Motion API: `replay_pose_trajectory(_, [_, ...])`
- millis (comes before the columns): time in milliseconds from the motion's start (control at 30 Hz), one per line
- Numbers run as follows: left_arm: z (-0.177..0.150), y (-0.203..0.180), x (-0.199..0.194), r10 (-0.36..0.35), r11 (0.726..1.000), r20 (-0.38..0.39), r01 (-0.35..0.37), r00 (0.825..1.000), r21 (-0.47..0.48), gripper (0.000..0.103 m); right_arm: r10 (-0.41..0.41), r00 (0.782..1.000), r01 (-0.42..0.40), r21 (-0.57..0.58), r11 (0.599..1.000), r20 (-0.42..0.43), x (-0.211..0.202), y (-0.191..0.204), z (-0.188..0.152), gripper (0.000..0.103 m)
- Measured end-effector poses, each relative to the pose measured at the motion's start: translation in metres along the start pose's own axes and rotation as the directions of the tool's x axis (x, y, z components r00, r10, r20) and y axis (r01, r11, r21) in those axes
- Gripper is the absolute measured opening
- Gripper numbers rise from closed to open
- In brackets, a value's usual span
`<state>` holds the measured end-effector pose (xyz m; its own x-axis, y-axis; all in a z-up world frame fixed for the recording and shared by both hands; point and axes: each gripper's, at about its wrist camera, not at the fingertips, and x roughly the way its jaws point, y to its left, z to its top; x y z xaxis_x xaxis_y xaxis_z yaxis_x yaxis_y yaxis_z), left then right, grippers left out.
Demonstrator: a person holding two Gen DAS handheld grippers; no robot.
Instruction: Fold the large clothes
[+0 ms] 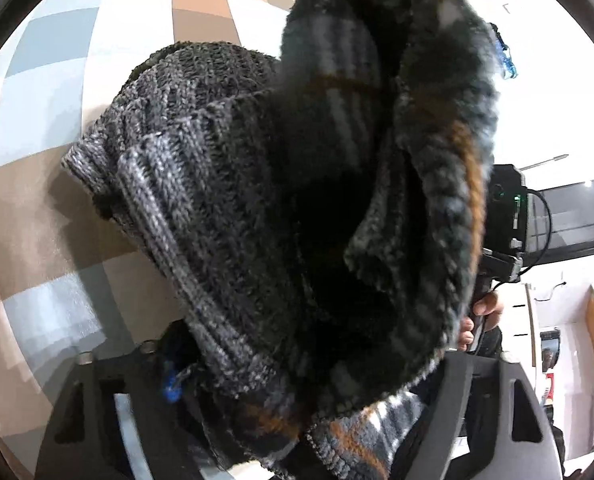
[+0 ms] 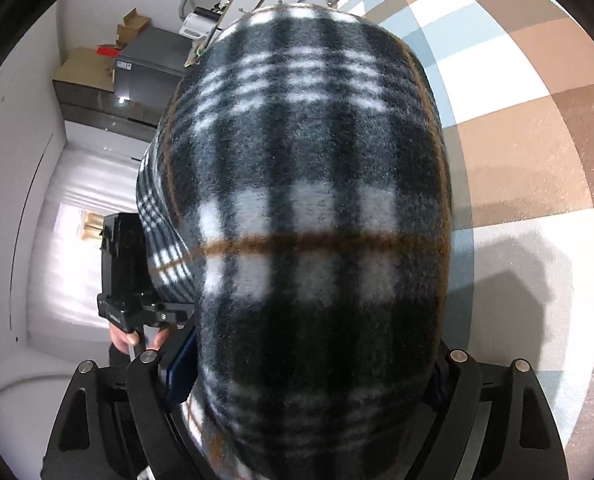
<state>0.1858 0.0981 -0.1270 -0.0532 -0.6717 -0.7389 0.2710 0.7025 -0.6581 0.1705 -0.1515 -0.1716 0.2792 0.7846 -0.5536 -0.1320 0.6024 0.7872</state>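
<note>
A thick fleece garment with a black, white and orange check and a grey knitted cuff (image 1: pixel 201 184) fills both views. In the left wrist view it (image 1: pixel 429 128) hangs bunched over my left gripper (image 1: pixel 293 432), which is shut on its fabric; the fingertips are buried in cloth. In the right wrist view the checked fabric (image 2: pixel 321 208) drapes over my right gripper (image 2: pixel 313 412), which is shut on it, fingers hidden. The garment is held up above a checked floor mat (image 2: pixel 513 128). The other gripper and hand show at the right of the left wrist view (image 1: pixel 505 216) and at the left of the right wrist view (image 2: pixel 125 276).
The floor mat (image 1: pixel 49 184) of brown, white and blue squares lies below. A grey cabinet (image 2: pixel 153 60) with cardboard boxes (image 2: pixel 85 64) stands by the white wall. A curtained window (image 2: pixel 77 248) is at the left. White cupboards (image 1: pixel 557 320) stand at the right.
</note>
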Motion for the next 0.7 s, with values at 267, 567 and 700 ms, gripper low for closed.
replay_pose_trajectory(267, [-0.024,-0.016,-0.012,-0.017,1.000,0.030,0.017,0.999,-0.002,0.061,0.004,0.994,0.007,-0.104,0.995,0.108,-0.024,0.032,-0.018,0.078])
replay_pose_trajectory(567, [-0.038,-0.038,-0.051,0.039,0.999,0.103,-0.040,0.994,0.002,0.061,0.062,0.991,-0.042,-0.162,0.986,0.120,-0.014,0.080,-0.019,0.078])
replay_pose_trajectory(700, [-0.040,-0.038,-0.083,0.062,0.998,0.151,-0.061,0.987,-0.011,0.061,0.075,0.993,-0.056,-0.199,0.978,0.089,0.005,0.117,-0.007,0.078])
